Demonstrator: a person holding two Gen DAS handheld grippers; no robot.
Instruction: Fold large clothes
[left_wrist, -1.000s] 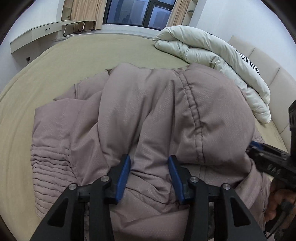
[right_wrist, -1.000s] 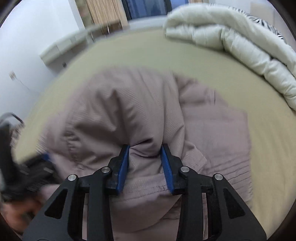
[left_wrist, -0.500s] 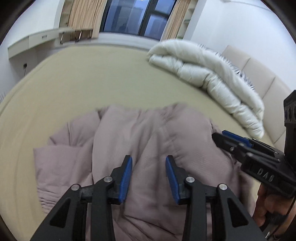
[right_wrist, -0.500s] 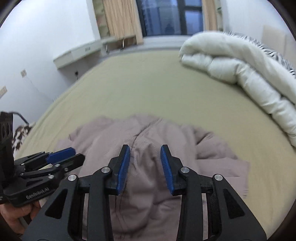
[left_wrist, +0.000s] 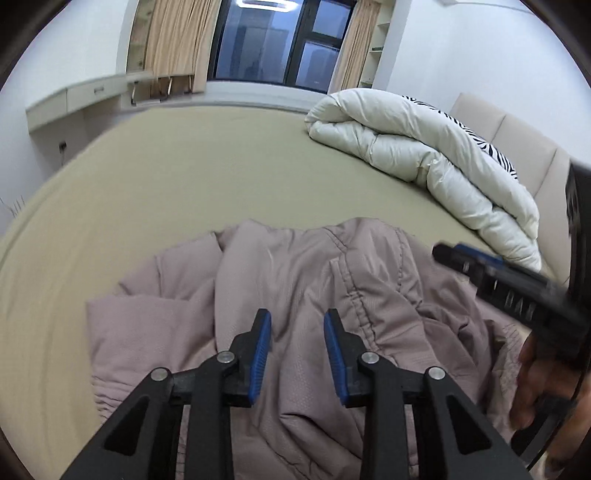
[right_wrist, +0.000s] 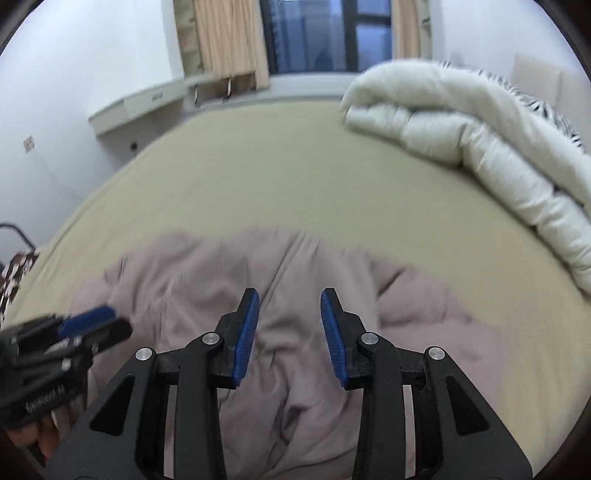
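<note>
A large mauve padded garment lies crumpled on the olive bed sheet, near the bed's front edge. My left gripper hovers above its middle. The blue-padded jaws are closing, and the fabric lies below them, not between the pads. From the right wrist view the same garment spreads under my right gripper, which stands open with nothing pinched. Each gripper shows in the other's view: the right gripper held by a hand, the left gripper at the lower left.
A rolled white duvet with a zebra-striped pillow lies along the right side of the bed, against a beige headboard. A wall desk, curtains and a dark window stand beyond the far edge. Bare sheet stretches past the garment.
Both grippers have risen and drawn back from the garment. The right one no longer pinches the fabric bulge. The garment has dropped into a lower heap. The left jaws have narrowed.
</note>
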